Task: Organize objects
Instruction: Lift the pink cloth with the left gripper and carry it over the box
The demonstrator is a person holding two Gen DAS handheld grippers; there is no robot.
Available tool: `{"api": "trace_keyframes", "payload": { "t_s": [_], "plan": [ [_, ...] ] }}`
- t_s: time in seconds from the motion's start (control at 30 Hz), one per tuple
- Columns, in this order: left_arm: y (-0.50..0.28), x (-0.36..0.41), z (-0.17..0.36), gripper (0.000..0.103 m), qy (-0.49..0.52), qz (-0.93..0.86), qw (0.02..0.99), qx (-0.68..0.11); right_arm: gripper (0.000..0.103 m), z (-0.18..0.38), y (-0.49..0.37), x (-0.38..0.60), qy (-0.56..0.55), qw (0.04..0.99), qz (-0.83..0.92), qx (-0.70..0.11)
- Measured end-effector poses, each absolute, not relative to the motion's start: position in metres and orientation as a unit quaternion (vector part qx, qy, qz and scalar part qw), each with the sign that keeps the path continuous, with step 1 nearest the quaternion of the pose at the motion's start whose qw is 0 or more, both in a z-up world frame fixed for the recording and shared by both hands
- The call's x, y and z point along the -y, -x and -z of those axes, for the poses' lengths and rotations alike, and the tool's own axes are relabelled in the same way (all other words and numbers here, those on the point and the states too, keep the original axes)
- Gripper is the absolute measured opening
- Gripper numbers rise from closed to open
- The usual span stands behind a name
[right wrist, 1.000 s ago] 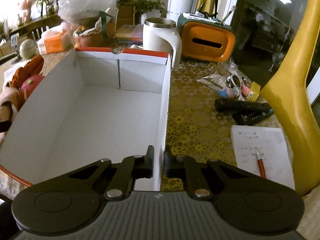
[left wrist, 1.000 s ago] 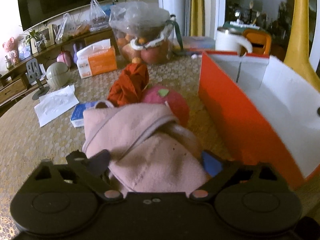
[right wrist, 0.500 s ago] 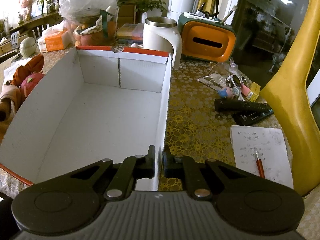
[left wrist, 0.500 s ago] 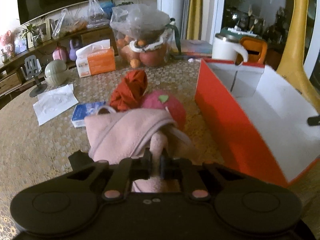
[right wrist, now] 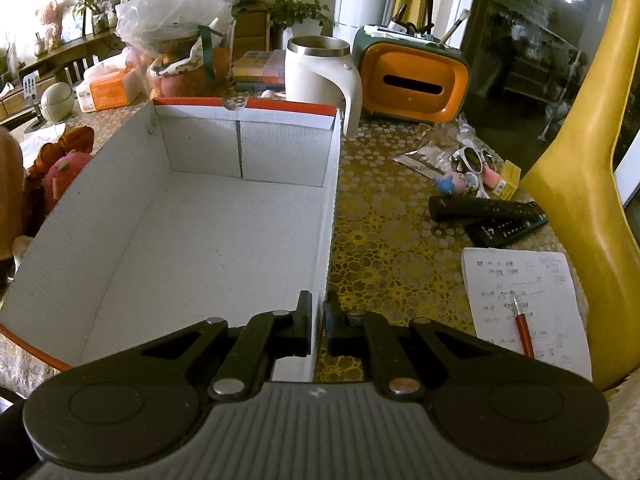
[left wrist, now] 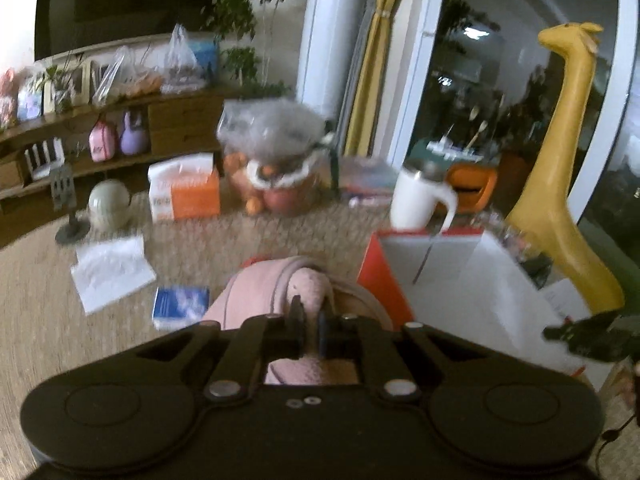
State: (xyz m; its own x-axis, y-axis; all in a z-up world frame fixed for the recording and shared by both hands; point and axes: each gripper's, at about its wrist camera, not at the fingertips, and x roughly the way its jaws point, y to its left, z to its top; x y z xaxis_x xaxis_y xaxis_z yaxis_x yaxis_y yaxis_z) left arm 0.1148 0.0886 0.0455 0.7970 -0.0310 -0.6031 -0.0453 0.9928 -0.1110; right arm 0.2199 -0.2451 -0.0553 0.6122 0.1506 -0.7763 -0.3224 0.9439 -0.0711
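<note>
My left gripper (left wrist: 310,330) is shut on a fold of the pink cloth (left wrist: 256,300), which hangs lifted above the table, left of the open cardboard box (left wrist: 452,280). The box has orange outsides and white insides and holds nothing. My right gripper (right wrist: 318,328) is shut on the box's right wall (right wrist: 330,216), near its front corner. A red cloth (right wrist: 76,138) and a pink plush fruit (right wrist: 66,168) lie on the table left of the box. The right gripper's tip (left wrist: 580,334) shows at the right edge of the left wrist view.
A white mug (right wrist: 316,68), an orange tissue holder (right wrist: 414,82), a fruit bag (right wrist: 188,56) and an orange tissue pack (left wrist: 184,194) stand behind the box. Remotes (right wrist: 488,214), a notepad with a pen (right wrist: 524,312) and a yellow giraffe (left wrist: 560,184) are to the right. A blue packet (left wrist: 180,304) lies at the left.
The left gripper closed on the pink cloth and rose with it, lifting it off the table. The right gripper stayed still on the box wall.
</note>
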Motion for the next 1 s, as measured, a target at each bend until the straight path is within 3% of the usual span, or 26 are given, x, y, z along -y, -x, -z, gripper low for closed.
{"api": "trace_keyframes", "payload": {
  "t_s": [0.27, 0.7, 1.0],
  "plan": [
    [-0.129, -0.07, -0.098, 0.003, 0.058, 0.045, 0.958, -0.277, 0.006, 0.055, -0.219, 0.247, 0.094, 0.89, -0.137, -0.424],
    [-0.178, 0.014, -0.126, 0.003, 0.06, 0.16, 0.956, -0.237, 0.006, 0.055, -0.221, 0.248, 0.087, 0.888, -0.139, -0.429],
    [-0.223, 0.066, -0.094, 0.004, 0.053, 0.2, 0.944, -0.256, 0.006, 0.054, -0.223, 0.249, 0.084, 0.887, -0.144, -0.43]
  ]
}}
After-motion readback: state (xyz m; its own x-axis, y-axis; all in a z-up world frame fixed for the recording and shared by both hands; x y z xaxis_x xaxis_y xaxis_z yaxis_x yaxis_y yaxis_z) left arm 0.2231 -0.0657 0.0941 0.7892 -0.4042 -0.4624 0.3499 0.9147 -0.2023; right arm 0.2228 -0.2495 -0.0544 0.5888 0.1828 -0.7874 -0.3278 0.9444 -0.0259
